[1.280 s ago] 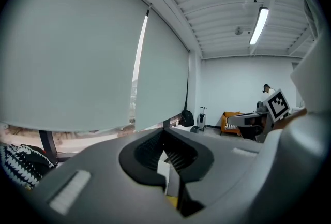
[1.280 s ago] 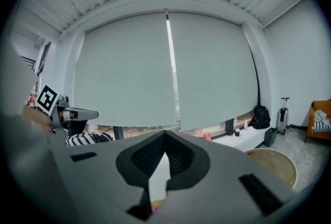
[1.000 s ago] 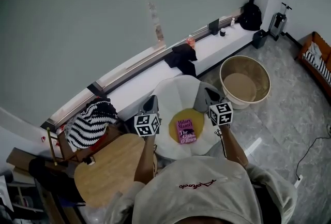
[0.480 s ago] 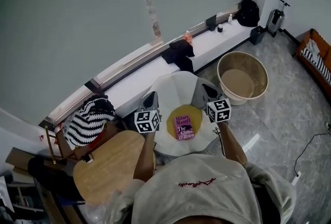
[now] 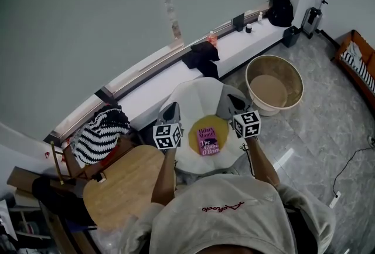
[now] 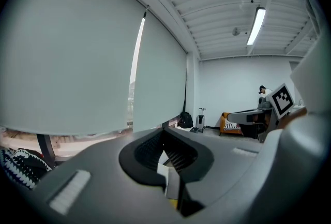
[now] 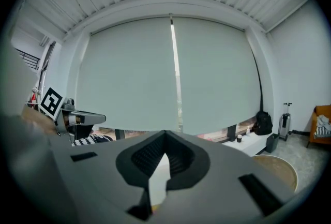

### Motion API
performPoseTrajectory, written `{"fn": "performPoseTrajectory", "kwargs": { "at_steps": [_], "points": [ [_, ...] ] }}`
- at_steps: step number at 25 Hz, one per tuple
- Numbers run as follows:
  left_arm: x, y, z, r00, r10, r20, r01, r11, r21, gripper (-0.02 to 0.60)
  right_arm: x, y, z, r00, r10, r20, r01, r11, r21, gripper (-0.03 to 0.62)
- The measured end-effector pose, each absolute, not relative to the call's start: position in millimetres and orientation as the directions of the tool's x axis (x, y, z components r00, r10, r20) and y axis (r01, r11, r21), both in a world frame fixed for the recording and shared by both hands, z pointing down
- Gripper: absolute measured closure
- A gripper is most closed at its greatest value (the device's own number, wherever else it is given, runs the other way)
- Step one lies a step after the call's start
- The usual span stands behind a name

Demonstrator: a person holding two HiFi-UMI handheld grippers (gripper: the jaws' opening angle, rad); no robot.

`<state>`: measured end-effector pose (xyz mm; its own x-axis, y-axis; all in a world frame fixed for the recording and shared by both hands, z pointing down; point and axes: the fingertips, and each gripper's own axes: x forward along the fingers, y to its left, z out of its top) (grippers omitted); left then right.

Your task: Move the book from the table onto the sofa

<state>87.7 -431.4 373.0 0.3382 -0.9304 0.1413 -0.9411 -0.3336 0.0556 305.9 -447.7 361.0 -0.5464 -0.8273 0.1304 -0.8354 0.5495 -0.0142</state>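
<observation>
Both tongs are pressed together on nothing: the left gripper (image 5: pixel 170 112) hangs at about ten o'clock of the pink paperback book (image 5: pixel 209 141) and the right gripper (image 5: pixel 228 106) at about two o'clock, each apart from it. That book lies flat on a round yellow cushion (image 5: pixel 195 134) on the white rounded sofa seat (image 5: pixel 199 97), with the round light-wood table (image 5: pixel 123 188) at its seven o'clock.

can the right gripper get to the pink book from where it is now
Probably yes. The pink book lies face up on the yellow cushion with nothing over it, and the right gripper hangs just beside it. Its jaws are shut, so they must open first.
</observation>
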Motion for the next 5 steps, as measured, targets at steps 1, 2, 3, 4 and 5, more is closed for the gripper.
{"fn": "performPoseTrajectory", "kwargs": {
  "at_steps": [1, 2, 3, 4, 5],
  "points": [
    [87.9, -431.4, 372.8, 0.338, -0.930, 0.142, -0.941, -0.334, 0.054, 0.572, 306.2, -447.6, 360.9, -0.546, -0.827, 0.131, -0.836, 0.549, -0.014, 0.586],
    [88.1, -431.7, 372.2, 0.338, -0.931, 0.141, -0.941, -0.333, 0.052, 0.572, 306.7, -448.0, 360.3, -0.545, -0.828, 0.131, -0.836, 0.548, -0.014, 0.586],
    [88.2, -432.5, 371.3, 0.336, -0.931, 0.139, -0.942, -0.333, 0.050, 0.572, 307.2, -448.8, 359.4, -0.545, -0.828, 0.129, -0.836, 0.548, -0.014, 0.586],
    [88.2, -433.4, 370.1, 0.335, -0.932, 0.136, -0.942, -0.331, 0.048, 0.572, 307.6, -449.9, 358.4, -0.545, -0.829, 0.127, -0.836, 0.548, -0.014, 0.586],
    [88.0, -434.5, 368.8, 0.333, -0.933, 0.133, -0.943, -0.330, 0.045, 0.572, 307.9, -451.1, 357.4, -0.545, -0.829, 0.124, -0.837, 0.548, -0.014, 0.586]
  ]
}}
